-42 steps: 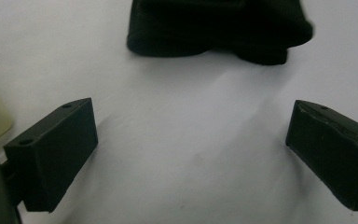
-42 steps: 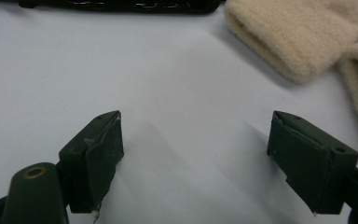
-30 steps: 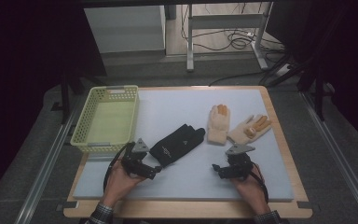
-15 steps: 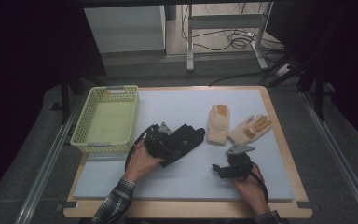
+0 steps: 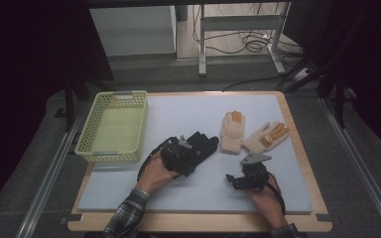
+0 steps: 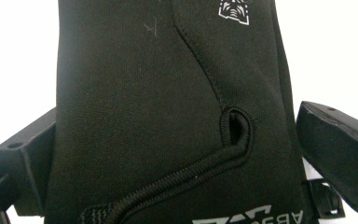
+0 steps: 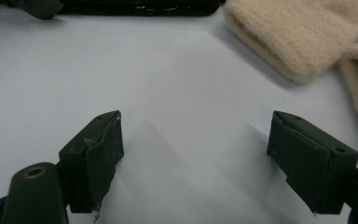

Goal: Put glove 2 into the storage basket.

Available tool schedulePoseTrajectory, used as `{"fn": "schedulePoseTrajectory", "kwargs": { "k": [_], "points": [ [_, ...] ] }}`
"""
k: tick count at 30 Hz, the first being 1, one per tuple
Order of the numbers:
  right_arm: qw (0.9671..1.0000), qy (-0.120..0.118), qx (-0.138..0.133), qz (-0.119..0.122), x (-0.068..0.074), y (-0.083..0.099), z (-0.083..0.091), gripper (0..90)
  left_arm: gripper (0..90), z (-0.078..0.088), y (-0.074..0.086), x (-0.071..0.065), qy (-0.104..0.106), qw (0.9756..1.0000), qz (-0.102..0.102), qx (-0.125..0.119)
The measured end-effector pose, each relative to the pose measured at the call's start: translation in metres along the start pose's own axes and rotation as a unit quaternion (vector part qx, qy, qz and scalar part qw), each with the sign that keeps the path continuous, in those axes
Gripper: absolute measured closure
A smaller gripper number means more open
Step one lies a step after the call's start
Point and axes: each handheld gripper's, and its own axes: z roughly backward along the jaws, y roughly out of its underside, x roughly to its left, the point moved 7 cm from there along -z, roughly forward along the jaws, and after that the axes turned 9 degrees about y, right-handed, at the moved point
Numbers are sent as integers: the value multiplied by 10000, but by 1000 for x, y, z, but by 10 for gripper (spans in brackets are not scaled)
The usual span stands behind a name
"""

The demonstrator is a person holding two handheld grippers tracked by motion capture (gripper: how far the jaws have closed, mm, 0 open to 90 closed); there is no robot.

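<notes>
Black glove [image 6: 168, 112] now sitting between wide left gripper [image 5: 181, 151] jaws, maybe not pinched yet; getting ready for grabbing. Right gripper [image 7: 196, 163] waiting, jaws apart, holding nothing.

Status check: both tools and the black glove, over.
Left tool open, jaws either side of the black glove, not clamped. Right tool open, nothing between its jaws, cream gloves beyond it. Path to the basket looks clear.

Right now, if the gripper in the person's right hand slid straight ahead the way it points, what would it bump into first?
Probably nothing soon: the right gripper faces bare white mat. Farther on lies the black glove; the cream glove sits off to one side.
</notes>
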Motion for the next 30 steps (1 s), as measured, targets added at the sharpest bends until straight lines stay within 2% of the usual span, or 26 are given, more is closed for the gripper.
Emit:
{"fn": "schedulePoseTrajectory", "kwargs": {
  "k": [4, 6, 10, 11, 14, 15, 17, 18, 19, 20, 23, 24, 25, 26, 27, 28, 30],
  "points": [
    [10000, 4, -4, 5, 0, 0, 0, 178, 0, 0, -1, 9, -7, 9998, 176, -44],
    [10000, 3, 0, -1, 0, 0, 0, 178, 0, -1, -1, 13, 76, 9996, 268, -70],
    [10000, 1, 1, -3, 0, 0, 0, 178, 24, 1, -1, 10, 40, 9997, 226, 8],
    [10000, 3, 1, 0, 0, 0, 0, 178, 73, 3, -3, 8, 81, 9999, 124, 78],
    [10000, 4, 0, 3, 0, 0, 0, 178, 214, 5, -3, 5, 150, 9998, 28, 107],
    [10000, 3, 3, -1, 0, 0, 0, 178, 276, 8, -4, 3, 232, 9996, -100, 87],
    [10000, 3, 4, -1, 0, 0, 0, 178, 374, 8, -4, 3, 237, 9996, -99, 78],
    [10000, 3, 4, -1, 0, 0, 0, 178, 374, 9, -4, 3, 236, 9996, -96, 71],
    [10000, 6, 3, 2, 0, 0, 0, 178, 454, 10, -4, 2, 246, 9996, -86, 62],
    [10000, 6, 3, 2, 0, 0, 0, 178, 454, 10, -4, 2, 246, 9997, -63, 57],
    [10000, 5, -6, 10, 0, 0, 0, 179, 580, 11, -5, 3, 157, 9998, 117, 4],
    [10000, 5, -6, 10, 0, 0, 0, 179, 616, 11, -5, 3, 157, 9998, 117, 4],
    [10000, 6, 1, 4, 0, 0, 0, 178, 645, 12, -4, 3, 133, 9995, 259, -93],
    [10000, 6, 1, 4, 0, 0, 0, 178, 662, 12, -4, 3, 133, 9995, 259, -93],
    [10000, 4, 2, 0, 0, 0, 0, 179, 675, 13, -5, 4, 155, 9991, 367, -158],
    [10000, 4, 2, 0, 0, 0, 0, 179, 683, 13, -5, 4, 155, 9991, 367, -158],
    [10000, 6, 2, 2, 0, 0, 0, 179, 688, 14, -6, 4, 148, 9984, 500, -223]
  ]
}}
